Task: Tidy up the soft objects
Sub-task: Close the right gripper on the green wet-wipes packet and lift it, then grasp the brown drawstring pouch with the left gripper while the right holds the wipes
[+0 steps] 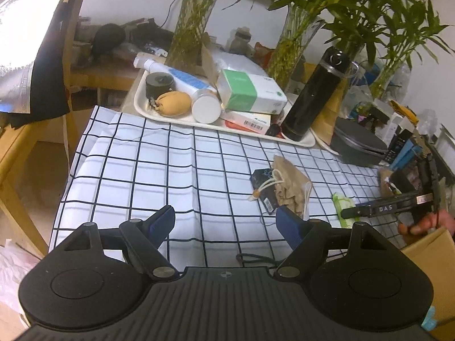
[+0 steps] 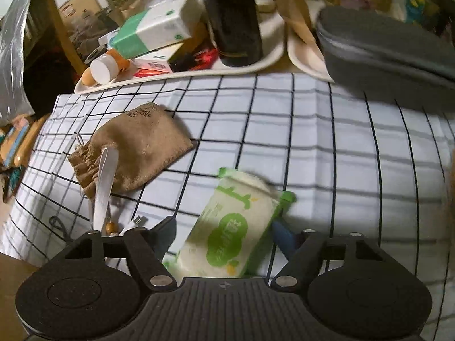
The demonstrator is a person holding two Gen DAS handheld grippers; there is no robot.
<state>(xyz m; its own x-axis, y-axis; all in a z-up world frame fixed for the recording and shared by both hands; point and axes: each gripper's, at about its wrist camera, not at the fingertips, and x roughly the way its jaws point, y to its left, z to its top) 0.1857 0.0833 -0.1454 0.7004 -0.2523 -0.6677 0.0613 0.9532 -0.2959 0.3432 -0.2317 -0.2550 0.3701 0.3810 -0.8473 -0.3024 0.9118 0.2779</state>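
Right wrist view: my right hand-held gripper (image 2: 224, 236) straddles the green-and-white tissue pack (image 2: 231, 231) at lower centre, fingers apart on either side; whether the pads press on it I cannot tell. The tan drawstring pouch (image 2: 139, 147) lies to its upper left on the checked cloth (image 2: 327, 147) covering the counter. Left wrist view: my left hand-held gripper (image 1: 226, 224) hangs with fingers apart and empty above the cloth at lower centre.

Creased cotton-looking checked tablecloth (image 2: 312, 130), rough burlap pouch (image 2: 142, 153), glossy plastic wipes pack (image 2: 230, 236), matt black flask (image 1: 315, 93).
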